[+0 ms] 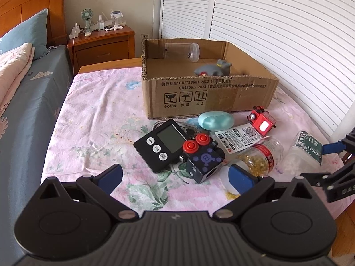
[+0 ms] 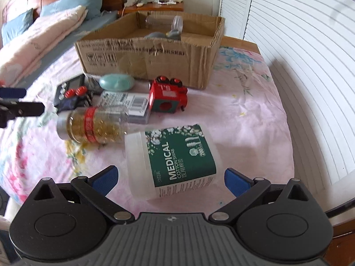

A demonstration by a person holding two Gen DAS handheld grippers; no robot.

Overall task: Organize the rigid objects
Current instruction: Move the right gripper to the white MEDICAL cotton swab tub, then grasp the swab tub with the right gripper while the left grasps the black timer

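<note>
A cardboard box stands on the pink floral cloth, holding a clear jar and a grey toy. In front lie a black timer, a dark toy car with red buttons, a teal case, a red toy car, a barcode pack, a capsule bottle and a cotton swab tub. My left gripper is open, just before the dark car. My right gripper is open, its fingers on either side of the tub.
A bed with blue and pink pillows lies at the left. A wooden nightstand with a small fan stands behind. White louvred doors run along the right. The right gripper shows at the right edge of the left wrist view.
</note>
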